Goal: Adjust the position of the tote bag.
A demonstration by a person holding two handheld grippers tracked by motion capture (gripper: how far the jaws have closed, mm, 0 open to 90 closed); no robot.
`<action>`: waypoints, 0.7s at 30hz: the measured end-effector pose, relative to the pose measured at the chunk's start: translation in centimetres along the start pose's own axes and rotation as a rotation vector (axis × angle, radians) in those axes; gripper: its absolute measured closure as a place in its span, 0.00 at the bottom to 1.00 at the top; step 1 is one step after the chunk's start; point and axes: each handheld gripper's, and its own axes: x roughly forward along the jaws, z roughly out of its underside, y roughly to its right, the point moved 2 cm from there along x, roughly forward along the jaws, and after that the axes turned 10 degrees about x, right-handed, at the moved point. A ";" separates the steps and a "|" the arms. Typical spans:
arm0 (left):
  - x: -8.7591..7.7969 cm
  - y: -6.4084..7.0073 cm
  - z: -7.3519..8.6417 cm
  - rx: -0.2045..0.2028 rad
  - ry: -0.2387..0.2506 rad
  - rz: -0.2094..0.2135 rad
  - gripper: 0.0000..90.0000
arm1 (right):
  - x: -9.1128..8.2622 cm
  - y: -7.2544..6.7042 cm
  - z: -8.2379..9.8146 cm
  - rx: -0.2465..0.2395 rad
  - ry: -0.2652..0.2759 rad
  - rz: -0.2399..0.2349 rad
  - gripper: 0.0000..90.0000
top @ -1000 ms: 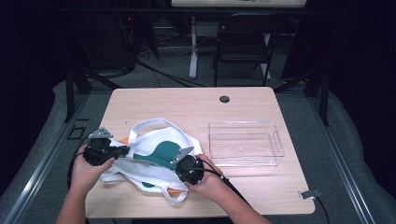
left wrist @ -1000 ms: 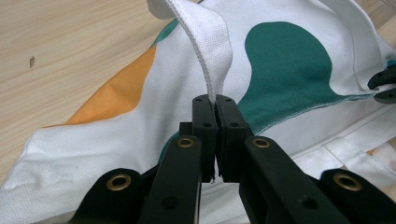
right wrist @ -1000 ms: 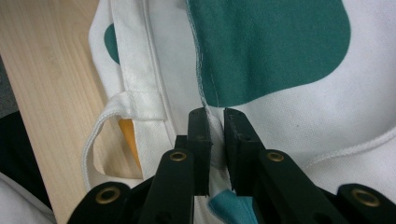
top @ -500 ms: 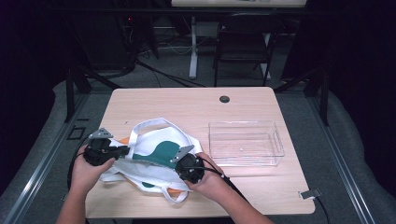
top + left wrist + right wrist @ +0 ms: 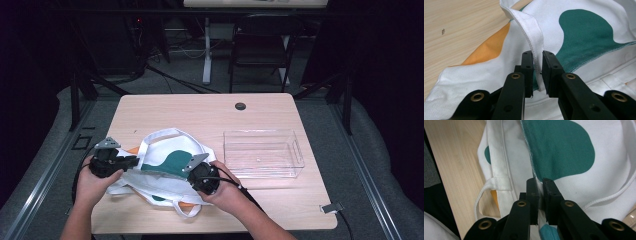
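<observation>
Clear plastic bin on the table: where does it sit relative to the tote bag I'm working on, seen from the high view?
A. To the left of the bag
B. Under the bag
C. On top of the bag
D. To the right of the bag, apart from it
D: in the high view the clear plastic bin stands on the bare table to the right of the tote bag, with a gap between them.

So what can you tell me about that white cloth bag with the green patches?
The white cloth tote bag with green and orange patches lies crumpled and mostly flat on the light wooden table, left of the clear plastic box. Its stitched handles loop loosely. The left gripper, whose jaws have just been opening, has a strap between them; the right gripper pinches the bag's hemmed edge.
</observation>
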 end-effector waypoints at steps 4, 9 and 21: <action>0.0 0.0 0.0 0.002 0.003 0.000 0.87 | -0.4 0.0 -0.3 -0.005 0.007 0.004 0.93; -0.3 0.0 -0.1 0.002 0.007 -0.004 0.85 | -0.8 0.2 -0.6 -0.012 0.009 0.011 0.93; -1.1 0.6 -0.8 0.034 0.036 -0.032 0.75 | -1.6 0.5 -1.2 -0.012 0.026 0.027 0.93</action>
